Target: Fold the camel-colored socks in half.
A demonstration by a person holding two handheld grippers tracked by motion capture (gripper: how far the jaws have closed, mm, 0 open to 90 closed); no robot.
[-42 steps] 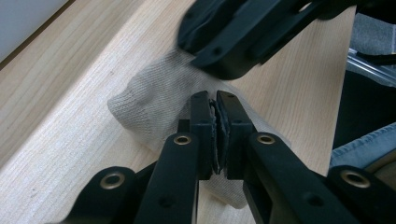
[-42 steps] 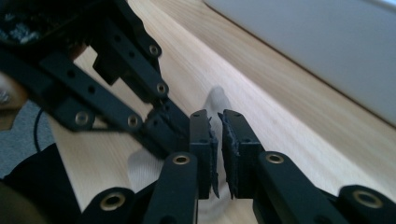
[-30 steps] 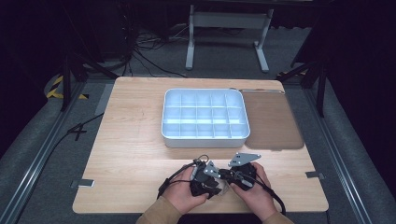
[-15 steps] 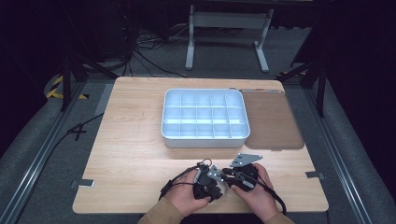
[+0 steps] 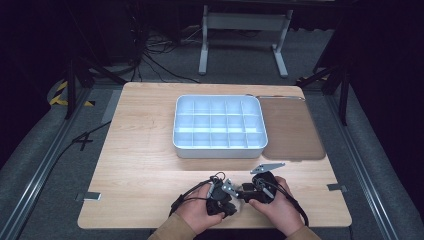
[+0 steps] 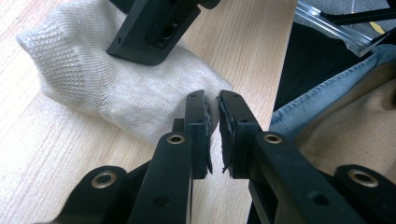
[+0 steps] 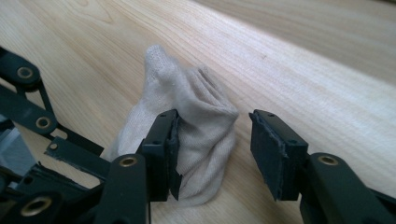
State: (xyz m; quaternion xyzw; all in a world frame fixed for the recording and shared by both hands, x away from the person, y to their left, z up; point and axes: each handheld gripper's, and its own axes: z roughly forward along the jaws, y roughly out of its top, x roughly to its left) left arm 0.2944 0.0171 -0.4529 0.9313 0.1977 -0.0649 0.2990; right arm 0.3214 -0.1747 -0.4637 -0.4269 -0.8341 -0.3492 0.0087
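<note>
Since the earlier frame, both hands hardly moved; the right gripper (image 7: 212,154) jaws were opening, apart around the sock (image 7: 187,140), while the left gripper (image 6: 212,128) jaws were closing, apparently pinching its edge. Keeping that pinch firm before pulling should prevent slipping.

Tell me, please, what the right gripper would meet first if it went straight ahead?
Most likely the beige sock, bunched on the table between the right gripper's just-opening jaws, touching one pad.
</note>
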